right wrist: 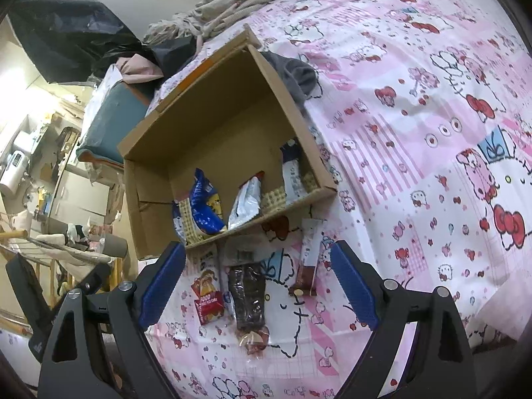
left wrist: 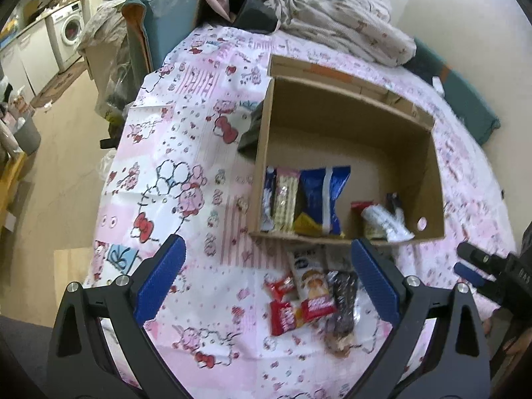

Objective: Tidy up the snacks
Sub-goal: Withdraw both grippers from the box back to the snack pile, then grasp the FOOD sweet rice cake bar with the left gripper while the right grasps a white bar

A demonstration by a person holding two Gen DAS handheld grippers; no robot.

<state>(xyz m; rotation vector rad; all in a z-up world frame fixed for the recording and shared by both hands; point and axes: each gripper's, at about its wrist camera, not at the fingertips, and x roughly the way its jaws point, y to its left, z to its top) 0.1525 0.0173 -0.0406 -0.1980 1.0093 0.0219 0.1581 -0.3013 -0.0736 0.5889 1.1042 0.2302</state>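
An open cardboard box (left wrist: 429, 173) sits on a pink cartoon-print sheet (left wrist: 173, 153); it also shows in the right wrist view (right wrist: 212, 106). Inside stand a blue bag (left wrist: 324, 196), a beige wafer pack (left wrist: 285, 199) and a white packet (left wrist: 385, 221). In front of the box lie red snack packs (left wrist: 282, 312), a white and red cake pack (left wrist: 312, 282) and a dark clear-wrapped snack (left wrist: 344, 302). My left gripper (left wrist: 269, 286) is open and empty above them. My right gripper (right wrist: 259, 286) is open and empty over the dark snack (right wrist: 247, 296), with a brown bar (right wrist: 309, 256) beside it.
Crumpled bedding (left wrist: 349, 30) and a dark bag (left wrist: 256, 10) lie behind the box. A grey cloth (right wrist: 296, 73) lies against the box's side. The bed's edge drops to the floor (left wrist: 56, 183) on the left. The right gripper shows at the left wrist view's right edge (left wrist: 478, 266).
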